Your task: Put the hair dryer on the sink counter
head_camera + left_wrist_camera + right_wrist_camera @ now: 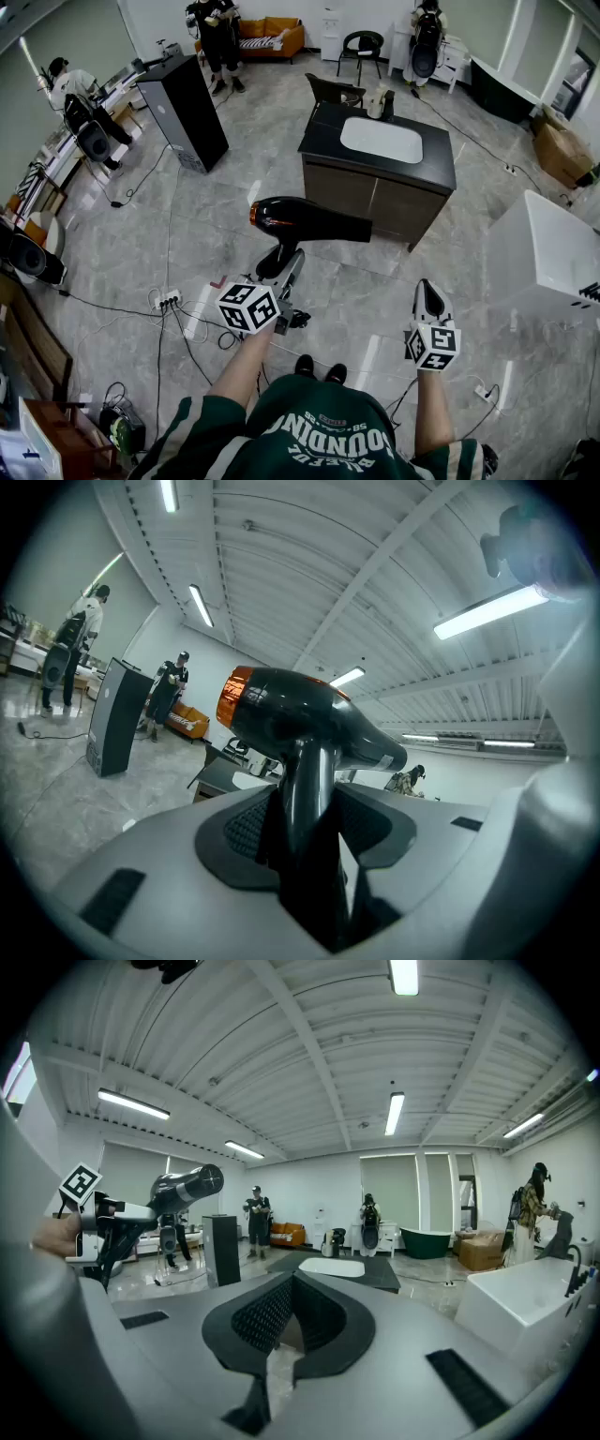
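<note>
A black hair dryer [309, 220] with an orange ring at its rear hangs in the air over the floor, nozzle pointing right, short of the sink counter [323, 141]. My left gripper [281, 266] is shut on its handle. In the left gripper view the handle [309, 808] stands upright between the two jaws, with the dryer body [309, 719] above. The counter has a dark top and a white basin [382, 139]. My right gripper [428, 289] is held low at the right, shut and empty. In the right gripper view, its pads [258, 1321] have nothing between them.
A tall black cabinet [185, 112] stands left of the counter, with a black chair [333, 91] behind it. A white tub [548, 253] is at the right and a cardboard box [562, 150] beyond it. Cables and a power strip [167, 300] lie on the floor. People stand at the back.
</note>
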`<state>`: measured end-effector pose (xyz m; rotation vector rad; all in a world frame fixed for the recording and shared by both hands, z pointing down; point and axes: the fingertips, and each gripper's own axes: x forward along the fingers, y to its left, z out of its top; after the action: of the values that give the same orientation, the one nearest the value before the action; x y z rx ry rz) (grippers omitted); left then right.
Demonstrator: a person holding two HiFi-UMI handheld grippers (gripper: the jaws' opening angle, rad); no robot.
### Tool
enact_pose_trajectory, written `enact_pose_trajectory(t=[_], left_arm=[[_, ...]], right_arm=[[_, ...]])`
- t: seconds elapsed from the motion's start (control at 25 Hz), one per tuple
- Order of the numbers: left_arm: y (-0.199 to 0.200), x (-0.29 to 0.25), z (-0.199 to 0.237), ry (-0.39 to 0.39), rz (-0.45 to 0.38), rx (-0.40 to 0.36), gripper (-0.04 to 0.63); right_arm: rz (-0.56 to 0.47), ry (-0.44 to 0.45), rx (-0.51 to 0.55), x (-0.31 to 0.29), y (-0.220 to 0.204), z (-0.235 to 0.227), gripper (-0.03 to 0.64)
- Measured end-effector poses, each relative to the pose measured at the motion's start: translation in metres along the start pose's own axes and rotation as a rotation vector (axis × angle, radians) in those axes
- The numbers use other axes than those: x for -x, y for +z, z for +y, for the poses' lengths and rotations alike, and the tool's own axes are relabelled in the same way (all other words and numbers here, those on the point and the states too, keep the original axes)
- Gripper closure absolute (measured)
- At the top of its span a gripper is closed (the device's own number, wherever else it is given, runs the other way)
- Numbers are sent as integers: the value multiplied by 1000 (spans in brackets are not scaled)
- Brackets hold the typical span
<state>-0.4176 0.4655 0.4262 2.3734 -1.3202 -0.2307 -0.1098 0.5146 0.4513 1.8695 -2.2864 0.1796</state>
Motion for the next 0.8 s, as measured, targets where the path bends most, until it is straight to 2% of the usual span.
enact_pose_trajectory(t=[0.12,0.28,0.8], left_arm=[[0,-1,6,-9,12,-3,402],[-2,-2,15,-2,17,-3,402],[-21,-27,-2,-30,52,11,405]], right_arm=[[-36,-14,-40,1,2,2,575],[-23,-38,-39,-6,-3,1,574],[14,7,-58,-10,-11,-10,574]])
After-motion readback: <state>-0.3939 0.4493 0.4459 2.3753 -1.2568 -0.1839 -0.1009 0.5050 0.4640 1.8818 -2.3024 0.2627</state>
